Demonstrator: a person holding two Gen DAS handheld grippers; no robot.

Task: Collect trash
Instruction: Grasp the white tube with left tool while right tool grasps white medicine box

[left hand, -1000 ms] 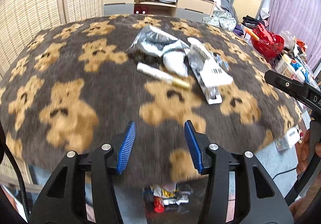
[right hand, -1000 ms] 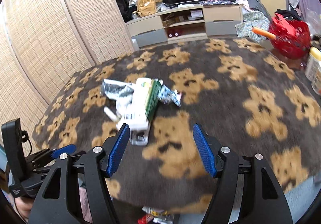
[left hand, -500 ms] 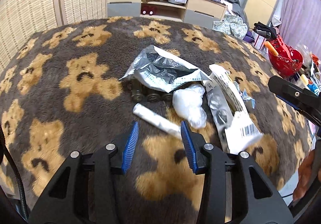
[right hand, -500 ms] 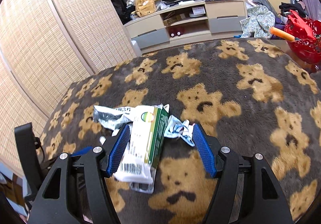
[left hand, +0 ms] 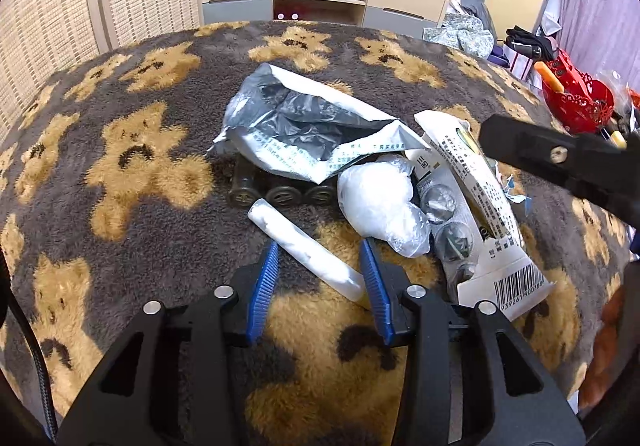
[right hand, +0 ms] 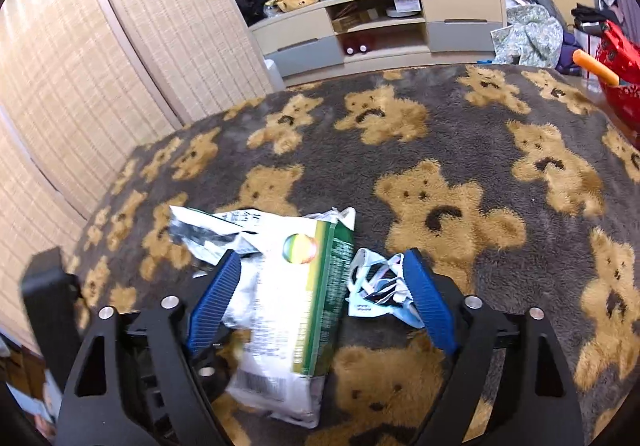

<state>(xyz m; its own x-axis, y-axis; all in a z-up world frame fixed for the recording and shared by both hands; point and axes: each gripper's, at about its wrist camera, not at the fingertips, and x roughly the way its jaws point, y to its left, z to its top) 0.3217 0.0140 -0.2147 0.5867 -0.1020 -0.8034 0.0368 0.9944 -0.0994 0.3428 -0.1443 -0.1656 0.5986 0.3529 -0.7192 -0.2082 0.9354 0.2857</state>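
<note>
Plush bear-print blanket (left hand: 132, 182) carrying heaped trash mid-frame. Left gripper (left hand: 320, 282) closing around white paper roll (left hand: 304, 246), not yet pinching. Right gripper (right hand: 320, 298) opening wide to straddle green-edged carton (right hand: 296, 298) and crumpled wrapper (right hand: 376, 290).

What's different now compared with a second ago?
Both tools have come forward over the bear blanket to the trash pile. The left tool, closing, now straddles the white paper roll; the right tool, opening, flanks the green-edged carton and crumpled wrapper. Nothing is gripped yet. The trash itself hasn't moved.
</note>
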